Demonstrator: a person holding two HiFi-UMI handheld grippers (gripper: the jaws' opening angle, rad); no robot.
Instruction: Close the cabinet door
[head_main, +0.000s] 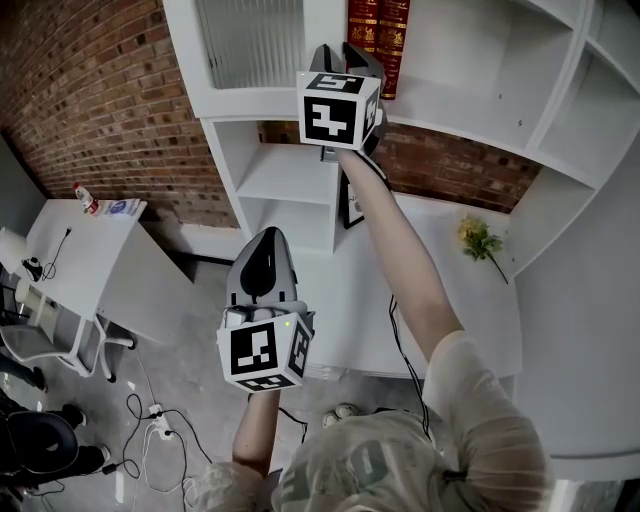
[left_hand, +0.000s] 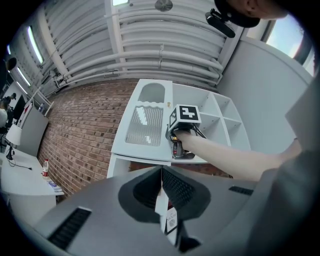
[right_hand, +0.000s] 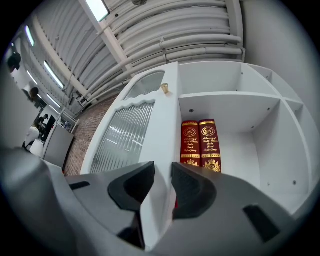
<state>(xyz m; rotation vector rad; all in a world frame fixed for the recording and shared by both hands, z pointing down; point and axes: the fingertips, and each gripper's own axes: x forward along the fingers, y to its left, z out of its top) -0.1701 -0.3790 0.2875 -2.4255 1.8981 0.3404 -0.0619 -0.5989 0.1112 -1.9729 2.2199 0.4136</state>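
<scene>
Brick wall (head_main: 80, 100) behind white cabinet (head_main: 470, 70); right gripper (right_hand: 162, 175) clamped on cabinet door (right_hand: 125, 135), left gripper (left_hand: 161, 172) together.

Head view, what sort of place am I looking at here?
Likely an office or lab workroom: a white shelf unit with a ribbed-glass cabinet door against a brick wall, a white desk, and trailing cables.

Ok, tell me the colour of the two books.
The books are dark red with gold; right gripper view.
</scene>
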